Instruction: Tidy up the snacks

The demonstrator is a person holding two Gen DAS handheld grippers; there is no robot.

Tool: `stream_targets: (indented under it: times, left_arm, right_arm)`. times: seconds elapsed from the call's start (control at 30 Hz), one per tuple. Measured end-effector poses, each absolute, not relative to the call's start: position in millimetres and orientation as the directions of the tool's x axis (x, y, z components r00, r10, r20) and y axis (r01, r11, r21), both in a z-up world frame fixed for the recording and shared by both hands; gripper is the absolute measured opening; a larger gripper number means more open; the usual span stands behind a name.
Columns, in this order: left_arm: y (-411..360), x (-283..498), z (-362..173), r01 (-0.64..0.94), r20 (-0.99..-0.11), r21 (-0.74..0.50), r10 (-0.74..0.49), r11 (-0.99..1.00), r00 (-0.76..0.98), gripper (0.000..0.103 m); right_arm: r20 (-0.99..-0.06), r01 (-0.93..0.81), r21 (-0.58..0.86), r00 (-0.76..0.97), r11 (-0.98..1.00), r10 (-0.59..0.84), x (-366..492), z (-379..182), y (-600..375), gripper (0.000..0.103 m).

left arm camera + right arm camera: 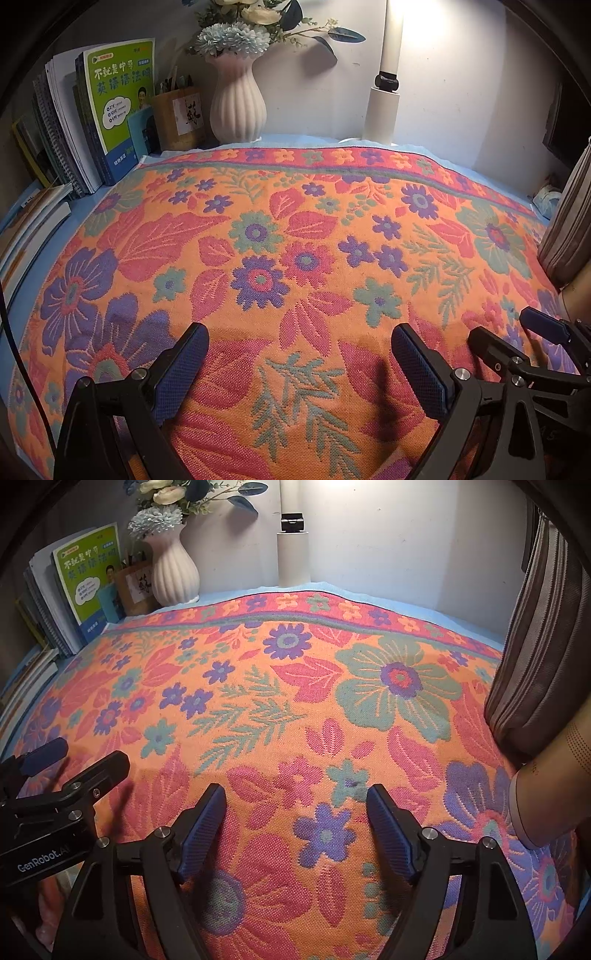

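Orange, pink and purple woven cloth with a flower pattern covers the table, and no snack shows anywhere on it in either view. The left tongs hover low over the near part of the cloth, spread wide and gripping nothing; the right tongs do the same just beside them, likewise parted and empty. Each pair shows at the edge of the other's camera, so the two sit close together, side by side. At the back, against the wall, stand a row of books, a brown pen holder, a ribbed white vase with flowers and a white lamp post. At the right edge hangs a striped grey fabric (a bag or a curtain, I cannot tell which), with a pale rounded thing below it that I cannot identify. My reading is that the task sits at its very start or in a pause between items: nothing is held and nothing is laid out. The next move calls for finding the snacks, which must lie outside these views, and turning one pair of tongs toward them.
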State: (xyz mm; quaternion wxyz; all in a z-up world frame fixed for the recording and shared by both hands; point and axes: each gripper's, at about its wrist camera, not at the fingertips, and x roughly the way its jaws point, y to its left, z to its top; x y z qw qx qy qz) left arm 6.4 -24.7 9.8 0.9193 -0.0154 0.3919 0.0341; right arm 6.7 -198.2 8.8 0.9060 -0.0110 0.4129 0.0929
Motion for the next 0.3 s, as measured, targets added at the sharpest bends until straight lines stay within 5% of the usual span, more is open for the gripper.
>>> stream_targets:
  times: [0.3]
  left_arm:
    - [-22.1,6.6,10.1,-0.082,-0.717,-0.003,0.055,0.997,0.695,0.098]
  right_arm:
    - [-0.758,-0.177,0.053,0.634,0.983,0.155,7.5,5.4,-197.5,0.082]
